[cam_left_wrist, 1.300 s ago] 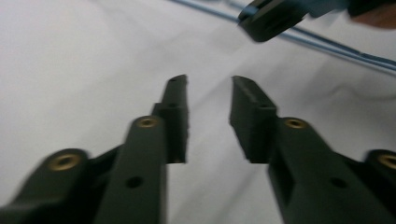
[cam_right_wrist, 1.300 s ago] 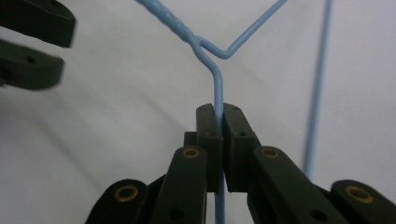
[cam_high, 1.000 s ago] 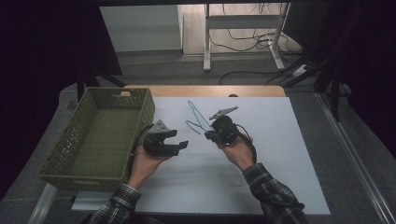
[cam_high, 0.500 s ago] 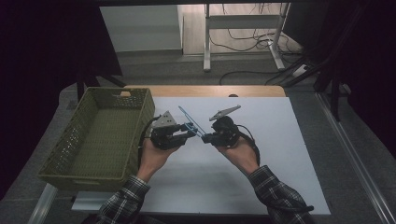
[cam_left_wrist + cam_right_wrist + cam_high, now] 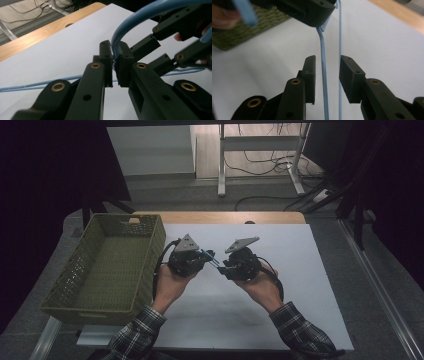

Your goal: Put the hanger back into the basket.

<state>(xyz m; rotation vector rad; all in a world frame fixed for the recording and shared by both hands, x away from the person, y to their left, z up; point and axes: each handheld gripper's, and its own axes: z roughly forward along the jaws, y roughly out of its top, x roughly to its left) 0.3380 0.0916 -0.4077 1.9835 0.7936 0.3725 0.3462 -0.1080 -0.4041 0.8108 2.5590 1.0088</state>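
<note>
- High view: a green basket [image 5: 107, 265] lies left of both grippers on the white worktop [image 5: 310, 285].
- The left gripper [image 5: 114, 65] has its jaws clamped on a blue cable [image 5: 130, 25].
- The right gripper [image 5: 324, 80] holds its jaws wide, a cable strand running between them, ungripped.
- This looks like a hand-over or straightening step; next, the right jaws must close on that strand.

In the right gripper view, the right gripper [image 5: 327, 76] holds its jaws apart around a thin blue cable [image 5: 323, 75], which runs up to the left gripper [image 5: 312, 11] above (a second strand hangs beside it). A green woven basket [image 5: 244, 27] sits on the white table [image 5: 382, 42].
</note>
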